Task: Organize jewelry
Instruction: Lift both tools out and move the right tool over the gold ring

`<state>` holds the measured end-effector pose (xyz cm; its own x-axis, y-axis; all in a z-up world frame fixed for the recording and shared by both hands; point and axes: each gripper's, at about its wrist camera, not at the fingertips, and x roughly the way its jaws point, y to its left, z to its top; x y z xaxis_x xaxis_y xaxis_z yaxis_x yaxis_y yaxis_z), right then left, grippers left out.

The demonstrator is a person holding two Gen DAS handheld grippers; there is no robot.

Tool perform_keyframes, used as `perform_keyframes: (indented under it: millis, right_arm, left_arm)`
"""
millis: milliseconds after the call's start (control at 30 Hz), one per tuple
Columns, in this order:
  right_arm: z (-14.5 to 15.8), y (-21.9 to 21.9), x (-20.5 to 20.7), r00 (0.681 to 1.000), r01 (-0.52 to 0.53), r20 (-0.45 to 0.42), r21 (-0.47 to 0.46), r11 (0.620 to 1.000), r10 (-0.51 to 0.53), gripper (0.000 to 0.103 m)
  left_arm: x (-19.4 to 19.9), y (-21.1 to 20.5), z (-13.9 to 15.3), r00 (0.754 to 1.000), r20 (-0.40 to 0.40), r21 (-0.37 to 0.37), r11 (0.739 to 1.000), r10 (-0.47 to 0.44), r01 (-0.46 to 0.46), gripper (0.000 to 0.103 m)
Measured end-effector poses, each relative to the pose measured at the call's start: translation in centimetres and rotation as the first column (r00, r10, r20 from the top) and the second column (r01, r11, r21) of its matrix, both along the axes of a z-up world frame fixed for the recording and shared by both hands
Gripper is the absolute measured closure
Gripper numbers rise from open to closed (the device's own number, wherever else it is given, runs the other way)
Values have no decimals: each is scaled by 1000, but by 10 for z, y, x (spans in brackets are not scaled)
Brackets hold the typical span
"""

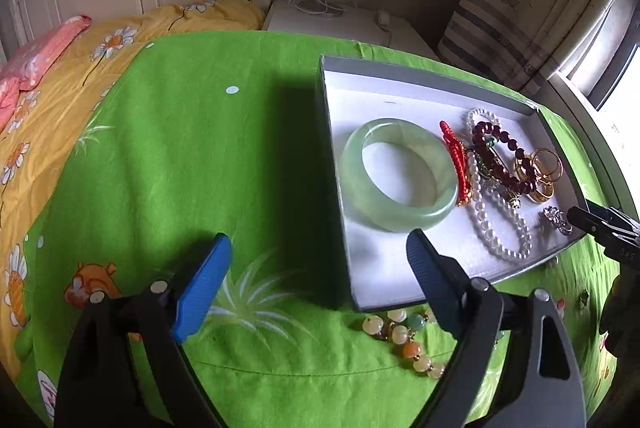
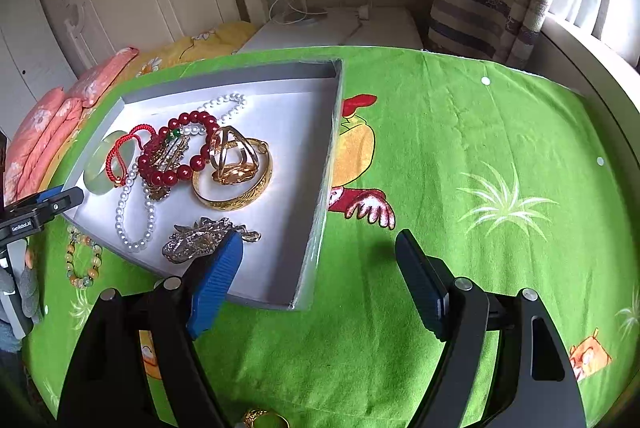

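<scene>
A grey box [image 1: 400, 100] with white lining stands on the green cloth. It holds a pale jade bangle [image 1: 398, 174], a red cord bracelet [image 1: 456, 156], a dark red bead bracelet [image 1: 504, 156], a pearl strand [image 1: 500, 228], gold bangles [image 1: 544, 172] and a silver brooch [image 1: 558, 220]. My left gripper [image 1: 319, 238] hangs open over the box's left wall, empty. A pastel bead bracelet [image 1: 404, 340] lies on the cloth in front of the box. My right gripper [image 2: 318, 238] is open and empty, straddling the box's [image 2: 280, 116] right wall, one finger above the brooch [image 2: 200, 238]. A gold ring [image 2: 266, 420] lies on the cloth.
The green cartoon-print cloth [image 2: 480, 148] covers a round table. Behind it are a bed with a yellow quilt [image 1: 120, 40] and pink pillows [image 2: 60, 108], a white bedside cabinet [image 1: 340, 24] with cables, and a striped curtain [image 2: 480, 8] by the window.
</scene>
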<state>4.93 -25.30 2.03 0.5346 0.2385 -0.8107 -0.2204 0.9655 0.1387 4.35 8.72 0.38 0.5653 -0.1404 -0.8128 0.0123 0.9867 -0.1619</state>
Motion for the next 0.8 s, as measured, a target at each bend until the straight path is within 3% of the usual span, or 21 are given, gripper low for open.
perform_keyframes:
  millis: [200, 400, 633, 800]
  right_arm:
    - [3, 0, -26, 1000, -13, -25, -27, 1000, 13, 29]
    - [-4, -17, -90, 1000, -10, 2, 55, 998, 10, 28]
    - [-2, -23, -147, 999, -15, 35, 45, 999, 14, 27]
    - [13, -34, -179, 993, -43, 117, 122, 992, 28, 27]
  left_arm:
    - [-18, -10, 2, 998, -53, 6, 1000, 19, -19, 22]
    - [-81, -16, 2, 999, -2, -16, 999, 50, -50, 22]
    - [-157, -26, 2, 997, 34, -22, 997, 70, -69, 22]
    - [-192, -24, 4, 995, 65, -70, 995, 70, -65, 20]
